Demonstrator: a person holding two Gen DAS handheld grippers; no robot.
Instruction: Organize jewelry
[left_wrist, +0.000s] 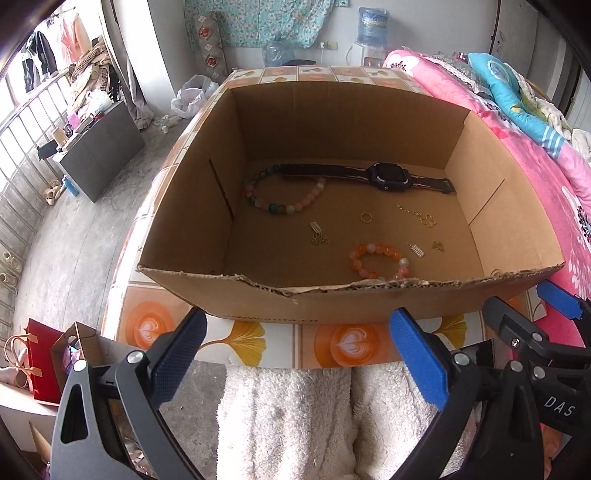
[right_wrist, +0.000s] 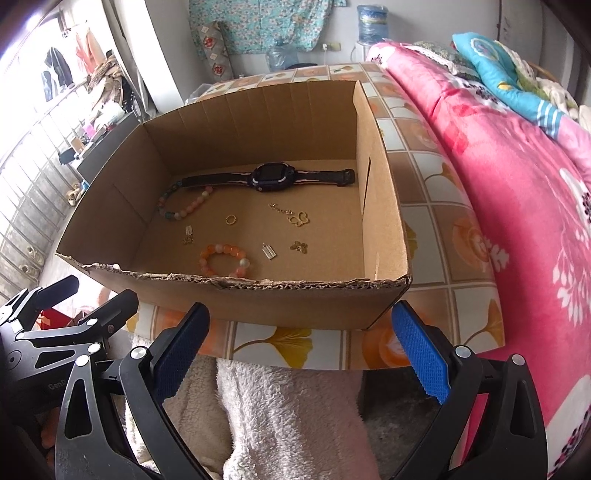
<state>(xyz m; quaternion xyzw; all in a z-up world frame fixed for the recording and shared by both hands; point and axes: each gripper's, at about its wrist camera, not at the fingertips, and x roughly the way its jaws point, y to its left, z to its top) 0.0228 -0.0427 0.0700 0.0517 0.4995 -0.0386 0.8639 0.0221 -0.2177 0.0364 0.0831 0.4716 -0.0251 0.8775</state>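
An open cardboard box (left_wrist: 258, 302) (right_wrist: 295, 306) stands on a tiled table. Inside lie a black watch (left_wrist: 388, 176) (right_wrist: 271, 177), a multicolour bead bracelet (left_wrist: 284, 206) (right_wrist: 183, 212), an orange bead bracelet (left_wrist: 373, 258) (right_wrist: 221, 254), a gold ring (left_wrist: 365, 217) (right_wrist: 230, 219), a butterfly chain (left_wrist: 424, 218) (right_wrist: 297, 218) and small charms (left_wrist: 317, 232) (right_wrist: 270, 252). My left gripper (left_wrist: 299, 354) hovers open, short of the box's near wall, holding nothing. My right gripper (right_wrist: 301, 352) is open and empty too, beside the left one (right_wrist: 70, 325).
The table (left_wrist: 354, 347) has an orange and yellow tile pattern. A pink flowered blanket (right_wrist: 517, 184) covers a bed on the right. White fluffy cloth (left_wrist: 314, 417) lies under the grippers. A red bag (left_wrist: 42, 358) and a dark cabinet (left_wrist: 99, 155) stand on the floor to the left.
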